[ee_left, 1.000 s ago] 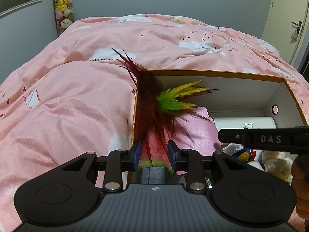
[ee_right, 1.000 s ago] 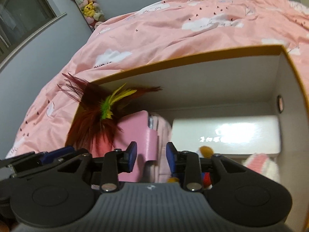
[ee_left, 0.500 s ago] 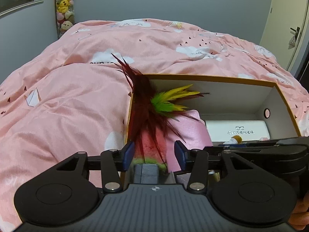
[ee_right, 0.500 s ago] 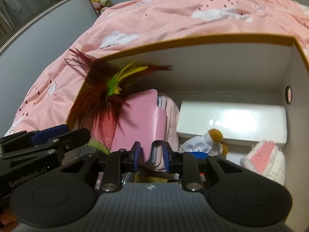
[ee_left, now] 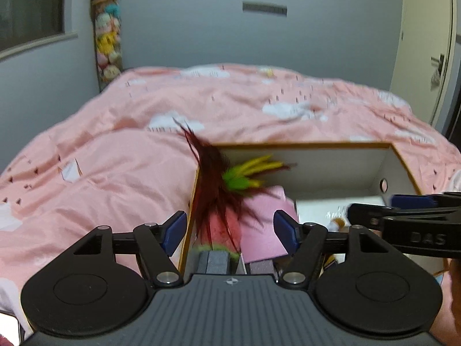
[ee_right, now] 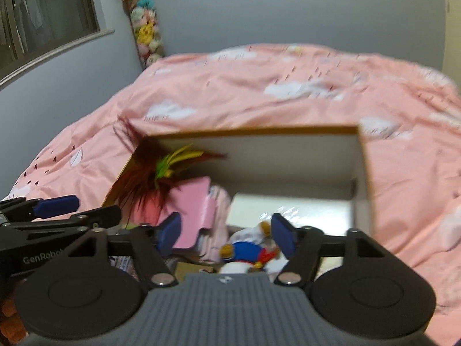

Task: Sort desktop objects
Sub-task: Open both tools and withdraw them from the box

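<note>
both tongs (ee_left: 230, 229) (ee_right: 226, 232) just spread, feathers (ee_left: 214, 173) released

My black tongs (ee_left: 230, 230) are showing off blue pads (ee_left: 175, 227). The bed cover (ee_left: 115, 178) is wearing pink with white clouds, the box (ee_left: 317, 167) is looking white with an orange rim, and the feathers (ee_left: 213, 178) are glowing dark red, yellow and green.

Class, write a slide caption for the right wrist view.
Right gripper open above the box holding a feather toy and pink case.
</note>
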`<move>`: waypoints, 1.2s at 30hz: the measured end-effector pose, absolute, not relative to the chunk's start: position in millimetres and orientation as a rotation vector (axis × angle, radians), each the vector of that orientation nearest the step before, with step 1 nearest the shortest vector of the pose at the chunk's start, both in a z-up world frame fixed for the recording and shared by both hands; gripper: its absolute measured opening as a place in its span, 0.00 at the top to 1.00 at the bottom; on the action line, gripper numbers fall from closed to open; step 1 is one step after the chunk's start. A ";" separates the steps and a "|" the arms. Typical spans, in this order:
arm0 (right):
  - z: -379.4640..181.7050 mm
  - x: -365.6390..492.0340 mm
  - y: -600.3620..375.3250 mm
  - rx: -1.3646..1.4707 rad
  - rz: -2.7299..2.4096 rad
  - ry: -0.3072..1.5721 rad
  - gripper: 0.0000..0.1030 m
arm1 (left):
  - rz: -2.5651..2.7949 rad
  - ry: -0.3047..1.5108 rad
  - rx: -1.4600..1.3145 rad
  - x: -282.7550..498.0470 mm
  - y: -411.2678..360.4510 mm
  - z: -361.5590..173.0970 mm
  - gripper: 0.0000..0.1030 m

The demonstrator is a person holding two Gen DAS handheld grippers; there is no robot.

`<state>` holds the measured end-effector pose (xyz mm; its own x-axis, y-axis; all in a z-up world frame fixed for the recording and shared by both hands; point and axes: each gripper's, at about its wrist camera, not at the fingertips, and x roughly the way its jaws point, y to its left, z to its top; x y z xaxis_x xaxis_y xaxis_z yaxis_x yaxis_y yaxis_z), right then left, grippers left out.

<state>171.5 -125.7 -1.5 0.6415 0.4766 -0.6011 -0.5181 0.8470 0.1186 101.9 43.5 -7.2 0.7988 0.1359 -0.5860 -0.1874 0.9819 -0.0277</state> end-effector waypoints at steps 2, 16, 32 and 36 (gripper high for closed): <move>6.3 161.7 -135.0 -0.079 0.554 0.614 0.17 | 0.179 0.600 -0.085 96.2 38.8 -3.1 0.21; 7.9 112.7 -165.5 -0.163 0.504 0.527 0.02 | 0.166 0.609 -0.016 64.9 7.5 -2.6 0.12; -20.3 116.7 -170.2 -0.082 0.459 0.628 0.01 | 0.154 0.702 -0.017 65.6 2.9 -21.8 0.12; -21.1 116.9 -171.0 -0.082 0.462 0.617 0.01 | 0.169 0.713 0.028 66.9 -2.2 -25.1 0.12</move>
<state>116.9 -171.0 -21.1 0.7172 0.3934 -0.5753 -0.4416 0.8951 0.0616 66.9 -2.2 -25.1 0.7433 0.1633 -0.6487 -0.1443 0.9861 0.0828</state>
